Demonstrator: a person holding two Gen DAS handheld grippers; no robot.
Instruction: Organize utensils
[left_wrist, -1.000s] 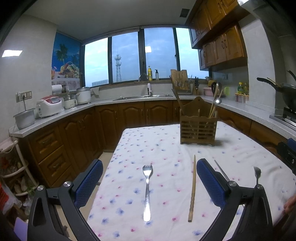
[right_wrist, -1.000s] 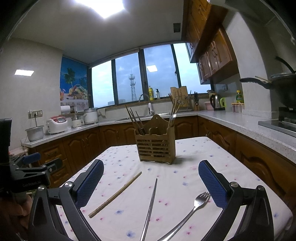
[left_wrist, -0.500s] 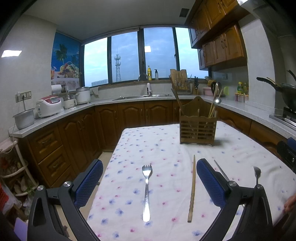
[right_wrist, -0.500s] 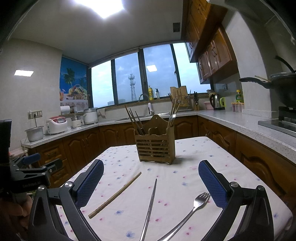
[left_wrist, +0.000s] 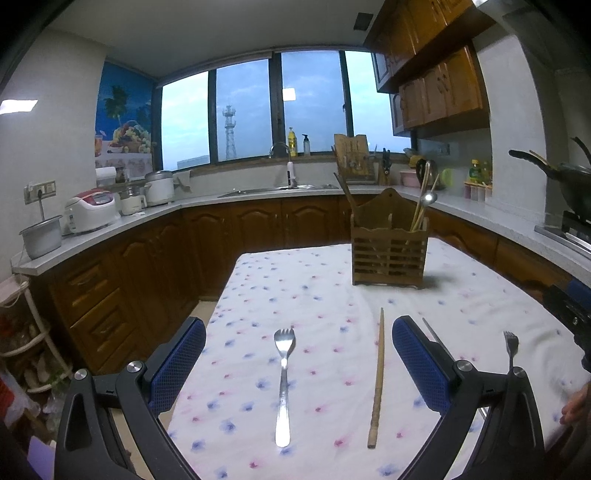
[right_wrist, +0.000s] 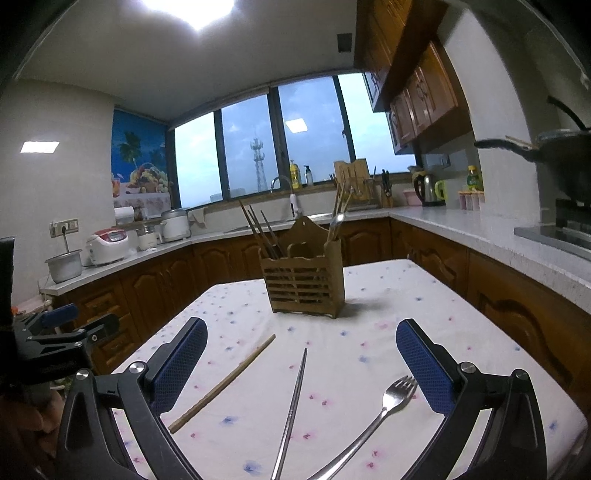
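Note:
A wooden utensil holder (left_wrist: 388, 254) stands at the far side of the table and also shows in the right wrist view (right_wrist: 304, 282), with chopsticks and a spoon in it. In the left wrist view a steel fork (left_wrist: 282, 384) and a wooden chopstick (left_wrist: 377, 380) lie between the fingers of my open, empty left gripper (left_wrist: 299, 365). In the right wrist view the wooden chopstick (right_wrist: 225, 380), a metal chopstick (right_wrist: 291, 410) and a second fork (right_wrist: 373, 421) lie below my open, empty right gripper (right_wrist: 301, 363).
The table carries a white floral cloth (left_wrist: 295, 288). Counters with wooden cabinets ring the room, with rice cookers (left_wrist: 90, 214) at left, a sink (left_wrist: 280, 190) under the window and a pan (left_wrist: 569, 181) on the stove at right.

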